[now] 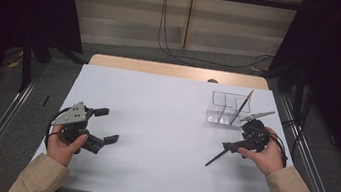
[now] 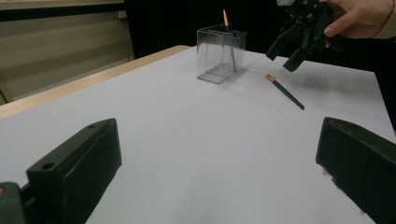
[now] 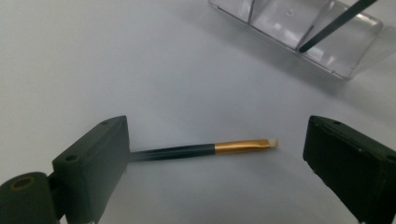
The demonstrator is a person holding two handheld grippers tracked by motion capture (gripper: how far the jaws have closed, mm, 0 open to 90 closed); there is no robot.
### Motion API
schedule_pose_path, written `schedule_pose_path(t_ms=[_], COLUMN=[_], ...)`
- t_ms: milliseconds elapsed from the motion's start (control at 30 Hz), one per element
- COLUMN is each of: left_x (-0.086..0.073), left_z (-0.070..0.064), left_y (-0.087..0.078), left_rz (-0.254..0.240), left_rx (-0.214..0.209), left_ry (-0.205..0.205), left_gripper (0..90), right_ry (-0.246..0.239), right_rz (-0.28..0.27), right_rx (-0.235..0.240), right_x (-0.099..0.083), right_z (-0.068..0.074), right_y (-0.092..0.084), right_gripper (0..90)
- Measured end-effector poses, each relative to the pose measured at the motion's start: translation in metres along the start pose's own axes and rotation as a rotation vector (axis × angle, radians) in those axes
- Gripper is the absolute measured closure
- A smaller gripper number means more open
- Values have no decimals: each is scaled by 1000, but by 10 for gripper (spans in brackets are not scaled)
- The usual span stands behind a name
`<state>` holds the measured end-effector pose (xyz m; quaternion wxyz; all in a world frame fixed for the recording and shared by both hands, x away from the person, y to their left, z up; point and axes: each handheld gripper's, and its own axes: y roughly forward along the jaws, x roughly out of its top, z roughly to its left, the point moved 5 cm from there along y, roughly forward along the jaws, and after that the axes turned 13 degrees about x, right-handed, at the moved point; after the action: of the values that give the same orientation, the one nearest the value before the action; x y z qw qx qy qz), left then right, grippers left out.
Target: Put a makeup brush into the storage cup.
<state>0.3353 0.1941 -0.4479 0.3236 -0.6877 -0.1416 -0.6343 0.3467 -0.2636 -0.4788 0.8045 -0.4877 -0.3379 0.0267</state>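
The right gripper (image 3: 215,163) hovers with jaws spread over a brush (image 3: 205,150) lying flat on the bench (image 1: 154,124), lower right of the high view. Closing off-centre could roll the thin handle away. The clear organizer (image 1: 227,109) sits near; the bench edge is close at right. The left gripper (image 1: 103,126), jaws released and empty, has wide bare room.

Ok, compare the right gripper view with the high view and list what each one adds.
Right gripper view: the lying brush's gold ferrule and pale angled tip, between open jaws. High view: the left hand-held gripper and the whole table. Shared: that brush and the clear box with a second brush standing in it.
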Motion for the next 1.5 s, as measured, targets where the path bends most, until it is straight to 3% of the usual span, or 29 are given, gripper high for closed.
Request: schedule_pose_path(t_ms=[500, 900, 1500], left_x=[-1, 0, 0], left_z=[1, 1, 2], left_y=[1, 1, 1], left_rz=[2, 1, 2], left_rx=[-4, -5, 2], left_ry=[2, 8, 13], left_gripper=[0, 0, 1], right_ry=[103, 135, 151], right_rz=[45, 39, 27], right_rx=[-20, 12, 7], right_x=[-8, -12, -14], right_z=[-3, -2, -5], right_y=[8, 10, 10], right_gripper=[148, 239, 254])
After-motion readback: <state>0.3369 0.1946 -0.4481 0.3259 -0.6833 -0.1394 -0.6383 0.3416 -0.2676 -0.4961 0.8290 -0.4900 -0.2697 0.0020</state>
